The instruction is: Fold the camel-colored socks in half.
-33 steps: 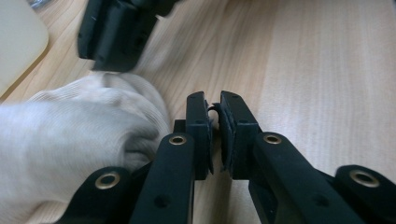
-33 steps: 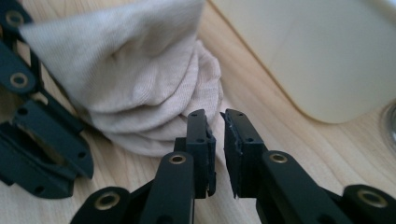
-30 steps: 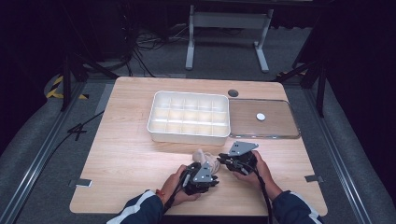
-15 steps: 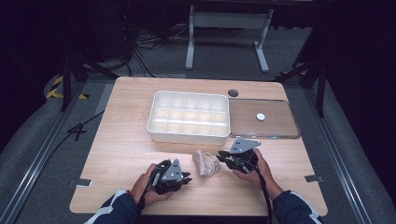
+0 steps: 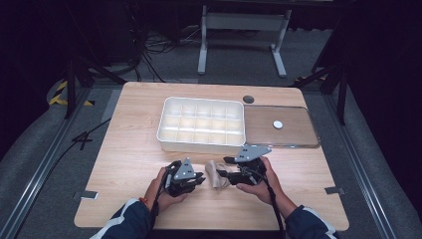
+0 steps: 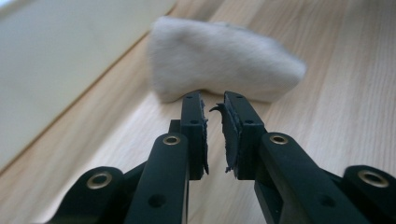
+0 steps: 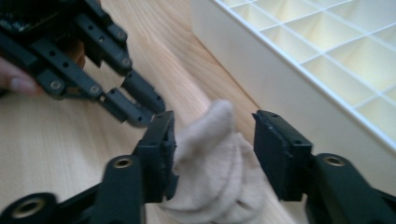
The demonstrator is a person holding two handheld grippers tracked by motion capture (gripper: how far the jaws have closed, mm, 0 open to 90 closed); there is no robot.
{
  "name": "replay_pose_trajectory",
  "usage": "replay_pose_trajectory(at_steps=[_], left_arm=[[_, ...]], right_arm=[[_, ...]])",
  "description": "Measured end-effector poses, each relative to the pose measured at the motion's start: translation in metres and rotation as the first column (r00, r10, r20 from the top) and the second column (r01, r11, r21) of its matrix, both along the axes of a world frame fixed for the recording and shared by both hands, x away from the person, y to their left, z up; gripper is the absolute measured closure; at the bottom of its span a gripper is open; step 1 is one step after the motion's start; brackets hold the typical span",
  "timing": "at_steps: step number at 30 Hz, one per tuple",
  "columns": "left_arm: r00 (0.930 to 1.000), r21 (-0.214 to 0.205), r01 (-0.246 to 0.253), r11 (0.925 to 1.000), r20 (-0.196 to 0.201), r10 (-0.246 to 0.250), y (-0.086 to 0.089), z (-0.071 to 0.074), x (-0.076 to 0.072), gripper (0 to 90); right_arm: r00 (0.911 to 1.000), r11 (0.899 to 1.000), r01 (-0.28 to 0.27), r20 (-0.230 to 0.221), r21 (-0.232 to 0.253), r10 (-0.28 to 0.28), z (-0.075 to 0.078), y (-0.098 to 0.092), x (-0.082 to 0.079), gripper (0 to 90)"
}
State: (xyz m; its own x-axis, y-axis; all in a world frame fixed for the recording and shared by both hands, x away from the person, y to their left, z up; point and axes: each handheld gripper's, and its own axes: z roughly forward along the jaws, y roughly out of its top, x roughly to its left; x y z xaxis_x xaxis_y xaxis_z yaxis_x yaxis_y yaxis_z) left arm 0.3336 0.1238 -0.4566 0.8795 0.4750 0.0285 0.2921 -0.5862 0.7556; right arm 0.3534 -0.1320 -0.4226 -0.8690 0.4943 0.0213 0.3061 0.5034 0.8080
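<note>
Beige sock (image 5: 216,175) lies bunched on the wooden worktop (image 5: 129,149), between the 2 grippers, just in front of the white compartment tray (image 5: 201,144).

Left gripper (image 5: 201,179): jaws nearly pressed together, a thin gap between the pads, nothing in them. In the left gripper view its tips (image 6: 214,105) sit just short of the sock (image 6: 224,65), not on it as far as I can tell. The pad (image 6: 229,135) rubber looks torn at the edge.

Right gripper (image 5: 222,167): jaws have just been opening and now stand spread. In the right gripper view (image 7: 212,135) the sock (image 7: 210,172) sits between them, with its upper fold poking up in the gap. The left pad (image 7: 163,154) is against the fabric, while the right pad stands clear of it, so there is no pinch. The left gripper's tips (image 7: 140,109) show in the same view, close beside the sock.

A clear lid (image 5: 281,127) lies flat to the right of the tray, touching it, with a small white disc (image 5: 277,124) on it. The tray compartments look empty from the high view.
</note>
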Motion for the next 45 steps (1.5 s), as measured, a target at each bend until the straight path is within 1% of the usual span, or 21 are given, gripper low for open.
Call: replay_pose_trajectory(at_steps=[5,8,11,13,15,20,21,22,23,24,25,26,29,31,35,37,39,40,43,44,45], left_arm=[[0.9991,-0.011,-0.027,0.9996,-0.033,0.027,0.032,0.004,0.002,77.3],[0.9974,0.02,-0.039,0.9991,-0.06,0.04,0.048,0.001,0.001,76.6],[0.9947,0.025,-0.063,0.9977,-0.08,0.065,0.063,-0.003,0.0,76.0],[0.9931,0.022,-0.073,0.9971,-0.09,0.074,0.071,-0.004,-0.001,75.6],[0.9924,0.023,-0.074,0.997,-0.097,0.075,0.073,-0.005,-0.002,75.2],[0.9935,0.025,-0.053,0.9983,-0.1,0.055,0.069,-0.004,-0.003,74.3],[0.9935,0.025,-0.053,0.9983,-0.1,0.055,0.069,-0.004,-0.003,74.1],[0.9935,0.023,-0.045,0.9987,-0.104,0.048,0.068,-0.005,-0.003,74.1],[0.9937,0.03,-0.035,0.9989,-0.105,0.038,0.067,-0.005,-0.003,73.7],[0.9937,0.03,-0.035,0.9989,-0.105,0.038,0.067,-0.005,-0.003,73.5],[0.9934,0.023,-0.037,0.999,-0.108,0.039,0.066,-0.006,-0.003,73.2],[0.9934,0.023,-0.037,0.999,-0.108,0.039,0.066,-0.006,-0.003,72.8],[0.9934,0.015,-0.032,0.9994,-0.11,0.033,0.065,-0.006,-0.002,71.7],[0.9935,0.014,-0.029,0.9995,-0.11,0.03,0.065,-0.005,-0.002,71.5],[0.9936,0.009,-0.027,0.9996,-0.11,0.028,0.063,-0.006,-0.003,70.6],[0.9936,0.035,-0.024,0.9991,-0.11,0.027,0.062,-0.008,-0.002,69.6],[0.993,0.044,-0.024,0.9988,-0.114,0.029,0.061,-0.009,-0.002,68.6],[0.993,0.044,-0.024,0.9988,-0.114,0.029,0.061,-0.009,-0.002,67.9],[0.9931,0.036,-0.023,0.9991,-0.114,0.027,0.061,-0.01,-0.002,66.3],[0.9927,0.035,-0.028,0.999,-0.116,0.032,0.061,-0.011,-0.001,66.3],[0.9917,0.033,-0.041,0.9986,-0.121,0.045,0.061,-0.013,-0.001,65.7]], right_arm=[[0.9981,0.999,0.032,-0.051,-0.043,-0.034,-0.007,0.018,0.009,29.7],[0.9941,0.997,0.044,-0.096,-0.056,-0.05,-0.012,0.026,0.016,25.2],[0.9925,0.993,0.049,-0.106,-0.106,-0.06,-0.019,0.034,0.02,23.8],[0.9877,0.991,0.059,-0.136,-0.123,-0.076,-0.025,0.035,0.026,23.0],[0.9781,0.986,0.067,-0.185,-0.155,-0.095,-0.033,0.034,0.034,20.9],[0.9581,0.983,0.071,-0.262,-0.171,-0.115,-0.043,0.028,0.046,21.8],[0.9581,0.983,0.071,-0.262,-0.171,-0.115,-0.043,0.028,0.046,21.8],[0.958,0.983,0.069,-0.264,-0.168,-0.113,-0.044,0.027,0.047,24.2],[0.961,0.982,0.055,-0.257,-0.182,-0.102,-0.042,0.027,0.048,34.4],[0.961,0.982,0.055,-0.257,-0.182,-0.102,-0.042,0.027,0.048,34.4],[0.9595,0.985,0.032,-0.271,-0.171,-0.078,-0.041,0.025,0.05,43.6],[0.9595,0.985,0.032,-0.271,-0.171,-0.078,-0.041,0.025,0.05,43.6],[0.9493,0.992,0.019,-0.309,-0.124,-0.057,-0.041,0.018,0.052,57.6],[0.9474,0.994,0.02,-0.315,-0.111,-0.055,-0.04,0.016,0.053,60.6],[0.9487,0.998,-0.003,-0.316,-0.058,-0.015,-0.035,0.007,0.052,67.6],[0.9512,0.998,-0.029,-0.308,-0.053,0.011,-0.034,0.005,0.05,68.2],[0.959,0.997,-0.062,-0.28,-0.054,0.044,-0.03,0.005,0.046,68.5],[0.959,0.997,-0.062,-0.28,-0.054,0.044,-0.03,0.005,0.046,68.5],[0.9725,0.994,-0.098,-0.216,-0.041,0.087,-0.019,0.003,0.038,68.4],[0.9725,0.994,-0.098,-0.216,-0.041,0.087,-0.019,0.003,0.038,68.4],[0.9769,0.993,-0.106,-0.191,-0.043,0.096,-0.017,0.002,0.036,68.4]])
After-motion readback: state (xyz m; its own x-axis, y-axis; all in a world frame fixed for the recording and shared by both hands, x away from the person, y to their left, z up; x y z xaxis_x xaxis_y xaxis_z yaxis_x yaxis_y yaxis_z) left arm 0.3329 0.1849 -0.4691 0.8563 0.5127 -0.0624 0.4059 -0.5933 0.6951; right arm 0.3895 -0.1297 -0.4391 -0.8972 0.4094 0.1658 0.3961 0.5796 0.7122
